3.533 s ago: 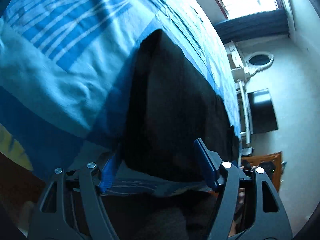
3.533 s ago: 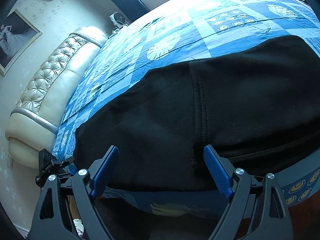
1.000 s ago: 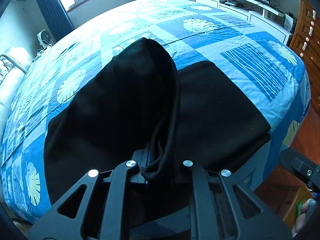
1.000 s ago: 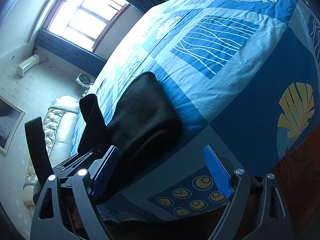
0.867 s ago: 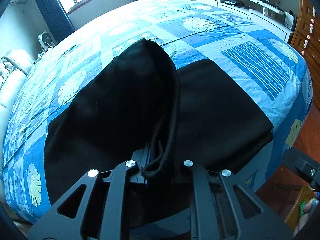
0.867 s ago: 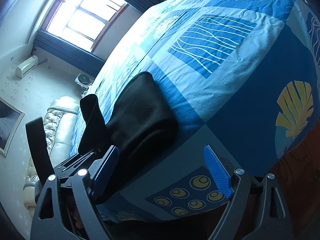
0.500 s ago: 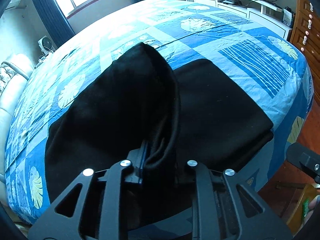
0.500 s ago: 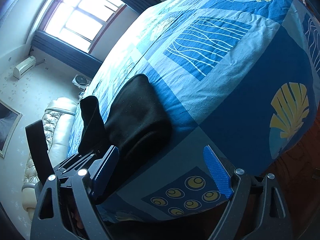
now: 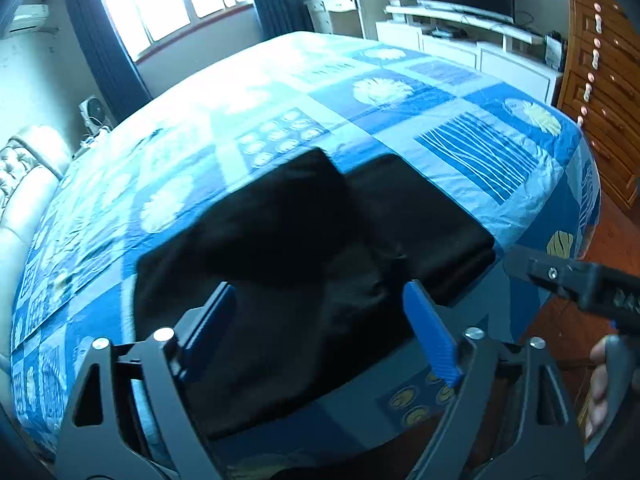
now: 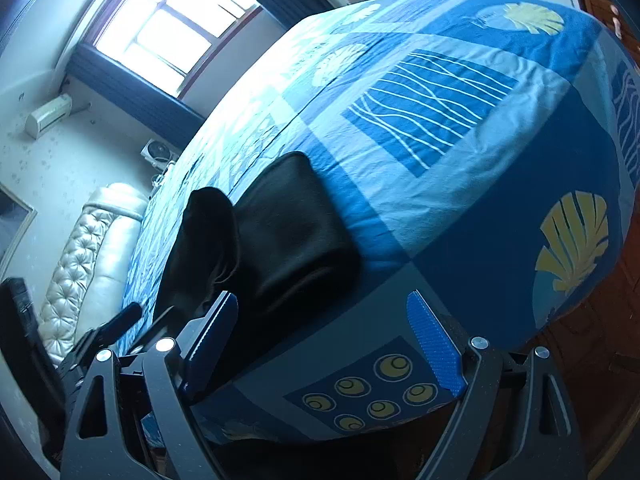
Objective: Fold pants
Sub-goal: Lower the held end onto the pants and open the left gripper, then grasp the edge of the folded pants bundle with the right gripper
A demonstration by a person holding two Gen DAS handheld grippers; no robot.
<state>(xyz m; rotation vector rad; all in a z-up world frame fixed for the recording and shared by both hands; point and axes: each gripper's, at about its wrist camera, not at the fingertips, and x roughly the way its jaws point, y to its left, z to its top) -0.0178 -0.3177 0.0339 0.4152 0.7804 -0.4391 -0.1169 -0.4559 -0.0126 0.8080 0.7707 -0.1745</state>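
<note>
1. opening since half a second ago: left gripper, then clamped on a raised fold of the black pants, now hovering with jaws apart and empty;
2. lying folded over near the front edge of the blue patterned bed;
3. waiting beside the pants: right gripper, jaws apart, empty;
4. judging one fold just laid; likely calling for regripping an end and doubling again.

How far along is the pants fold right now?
Done: the pants lie on the bed near its edge with one part brought over the rest, though that layer sits bunched and crooked. In hand: nothing; the left tool and right tool are both open, gripping no cloth. Left: probably flattening the raised layer and at least one more fold.
</note>
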